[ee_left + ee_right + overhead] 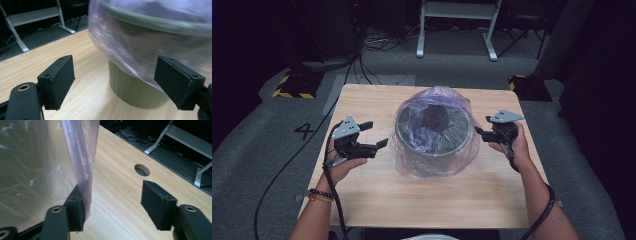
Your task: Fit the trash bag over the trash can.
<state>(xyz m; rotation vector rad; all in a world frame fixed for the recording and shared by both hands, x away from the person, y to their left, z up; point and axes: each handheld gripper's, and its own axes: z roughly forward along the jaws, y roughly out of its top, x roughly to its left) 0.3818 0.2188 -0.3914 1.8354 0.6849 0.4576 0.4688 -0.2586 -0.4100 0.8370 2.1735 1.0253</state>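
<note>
At the left, the left tool (379, 134) hangs just beside the bin with its jaws spread and nothing between them; the left gripper view shows the two black pads (60, 81) well apart with bare wood in the gap. In the middle of the pale wooden worktop (362, 195) stands the round olive-green plastic bin (433, 145), lined with a thin, translucent purplish plastic bag (412, 162) whose skirt is folded out over the rim and drapes down the outside almost to the wood. The film looks feather-light, limp and slippery, likely to crumple, slide or tear under a hard pinch, so it is best taken by a gathered fold near the rim or at the loose lower hem, with one tool on each side. The bin itself seems stiff and light, and it may skid or tip if the bag is tugged sideways. At the right, the right tool (480, 126) also stands spread, gripping nothing, though in the right gripper view a hanging edge of film (83, 157) lies against one pad (75, 211). A dark shape down inside the bin cannot be identified, the far wall is hidden, and the left gripper view is motion-blurred.
</note>
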